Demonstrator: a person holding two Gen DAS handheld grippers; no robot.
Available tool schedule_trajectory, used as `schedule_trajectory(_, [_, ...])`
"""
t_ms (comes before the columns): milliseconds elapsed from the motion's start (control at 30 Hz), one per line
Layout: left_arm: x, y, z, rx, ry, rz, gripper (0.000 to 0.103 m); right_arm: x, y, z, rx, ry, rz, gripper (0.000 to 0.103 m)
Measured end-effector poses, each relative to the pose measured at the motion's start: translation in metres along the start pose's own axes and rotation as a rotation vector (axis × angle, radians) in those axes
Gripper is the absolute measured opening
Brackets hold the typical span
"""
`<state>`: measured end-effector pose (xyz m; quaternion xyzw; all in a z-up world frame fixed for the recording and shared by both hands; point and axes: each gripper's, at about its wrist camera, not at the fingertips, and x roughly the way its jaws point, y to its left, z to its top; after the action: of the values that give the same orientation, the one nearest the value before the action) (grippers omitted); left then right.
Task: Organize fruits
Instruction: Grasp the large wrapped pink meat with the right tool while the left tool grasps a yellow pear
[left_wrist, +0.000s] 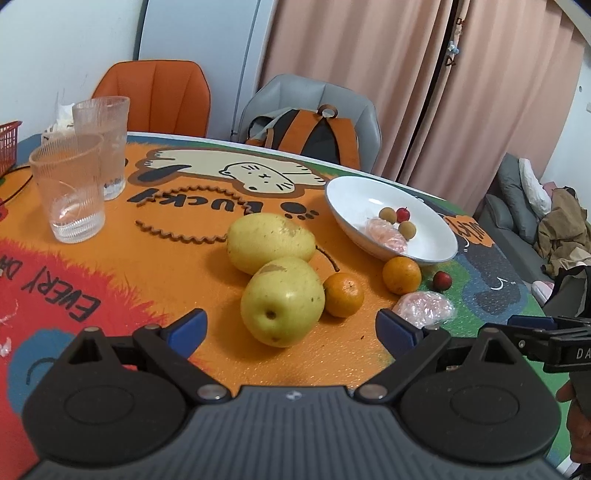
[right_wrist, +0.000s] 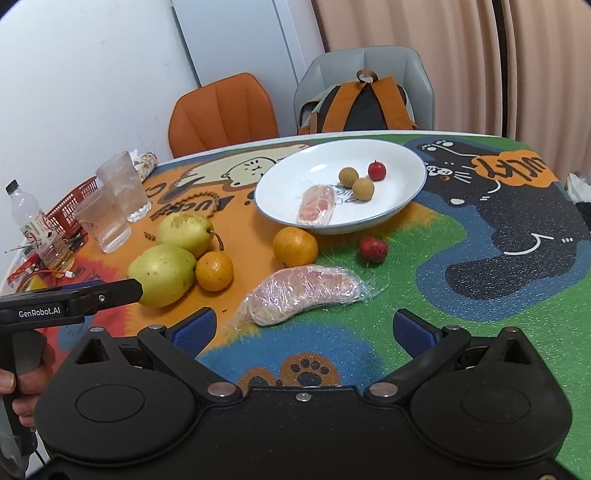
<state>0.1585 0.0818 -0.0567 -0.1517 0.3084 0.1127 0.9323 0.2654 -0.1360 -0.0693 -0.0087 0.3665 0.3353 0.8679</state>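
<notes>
Glossy dish, matt grainy mat, plastic and glass all round.

The white bowl (right_wrist: 402, 173) looks like glazed china, smooth and shiny. The printed mat on the desk (right_wrist: 424, 280) is matt with a fine sparkly grain. Two ribbed tumblers (left_wrist: 68, 192) are clear glass or plastic; I cannot tell which. Crinkly cling film (right_wrist: 303, 295) wraps a pink lump. The pears (left_wrist: 282, 306) have smooth, speckled skin, the oranges (right_wrist: 295, 246) a dimpled one. Each hand-held gripper (right_wrist: 302, 330) is matt black plastic with metal rivets and textured blue pads (right_wrist: 194, 332).
</notes>
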Motion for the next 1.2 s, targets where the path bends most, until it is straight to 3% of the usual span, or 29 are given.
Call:
schedule_trajectory(500, [0.022, 0.004, 0.004, -0.014, -0.009, -0.001, 0.094, 0.027, 0.011, 0.011, -0.098, 0.011, 0.013, 0.103])
schedule_trajectory(1200, [0.049, 0.008, 0.007, -0.023, 0.015, -0.011, 0.088, 0.067, 0.018, 0.018, -0.217, 0.057, -0.041, 0.103])
